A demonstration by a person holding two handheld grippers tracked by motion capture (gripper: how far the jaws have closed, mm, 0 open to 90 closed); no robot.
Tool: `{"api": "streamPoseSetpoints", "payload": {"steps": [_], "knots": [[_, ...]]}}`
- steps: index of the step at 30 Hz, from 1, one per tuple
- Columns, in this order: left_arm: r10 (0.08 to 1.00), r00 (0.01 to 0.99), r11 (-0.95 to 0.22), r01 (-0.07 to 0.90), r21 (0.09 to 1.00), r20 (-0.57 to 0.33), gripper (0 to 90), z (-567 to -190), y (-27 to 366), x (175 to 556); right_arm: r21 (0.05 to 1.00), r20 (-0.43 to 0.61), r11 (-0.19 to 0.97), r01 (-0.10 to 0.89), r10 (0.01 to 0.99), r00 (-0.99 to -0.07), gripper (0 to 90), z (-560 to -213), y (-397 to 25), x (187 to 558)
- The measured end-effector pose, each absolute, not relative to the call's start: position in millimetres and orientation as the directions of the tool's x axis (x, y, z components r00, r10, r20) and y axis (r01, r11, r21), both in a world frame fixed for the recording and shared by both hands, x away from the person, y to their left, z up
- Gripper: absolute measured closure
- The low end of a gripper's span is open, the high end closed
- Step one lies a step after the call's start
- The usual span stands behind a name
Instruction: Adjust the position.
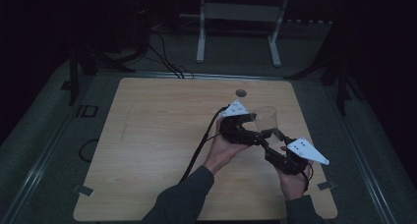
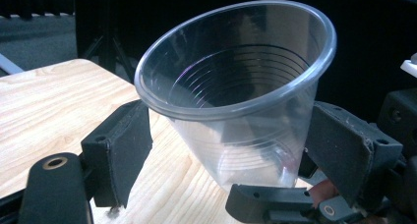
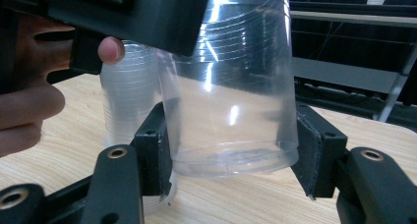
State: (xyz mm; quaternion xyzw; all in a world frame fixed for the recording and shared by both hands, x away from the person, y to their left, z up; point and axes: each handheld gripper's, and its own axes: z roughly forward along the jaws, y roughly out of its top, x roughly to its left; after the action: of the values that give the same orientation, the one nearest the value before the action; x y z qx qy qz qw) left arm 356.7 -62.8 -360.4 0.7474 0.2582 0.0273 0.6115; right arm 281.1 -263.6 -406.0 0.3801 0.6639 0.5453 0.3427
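Cup: a clear, ribbed plastic cup [image 1: 266,119] is sitting lifted off the light wooden table [image 1: 147,150], right of centre, between both grippers.
Right gripper [image 3: 231,150]: its 2 black jaws are pressing the cup's base from both sides.
Left gripper [image 2: 216,135]: its jaws are flanking the tilted cup higher up; whether they are clamping it, I cannot tell.
Behind: a second clear ribbed cup [image 3: 129,98] is standing on the table.

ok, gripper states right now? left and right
Left gripper: jaws around the clear cup; grip cannot be told.
Right gripper: shut on the clear cup's base.
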Motion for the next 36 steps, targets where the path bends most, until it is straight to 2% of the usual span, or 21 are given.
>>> {"api": "streamPoseSetpoints", "payload": {"steps": [18,26,36], "knots": [[0.405,0.852,-0.056,0.386,0.921,-0.333,18.8,-361.7,-72.6,360.1,0.984,-0.036,0.115,0.136,0.875,-0.482,41.9,-408.0,-261.0,282.1],[0.411,0.846,-0.031,0.386,0.922,-0.34,26.8,-360.6,-71.4,358.8,0.984,-0.036,0.115,0.136,0.874,-0.484,41.7,-408.1,-260.9,282.2],[0.415,0.851,-0.039,0.37,0.928,-0.322,30.7,-360.0,-71.7,356.8,0.981,-0.042,0.129,0.143,0.869,-0.493,38.5,-407.9,-261.3,283.3]]}}
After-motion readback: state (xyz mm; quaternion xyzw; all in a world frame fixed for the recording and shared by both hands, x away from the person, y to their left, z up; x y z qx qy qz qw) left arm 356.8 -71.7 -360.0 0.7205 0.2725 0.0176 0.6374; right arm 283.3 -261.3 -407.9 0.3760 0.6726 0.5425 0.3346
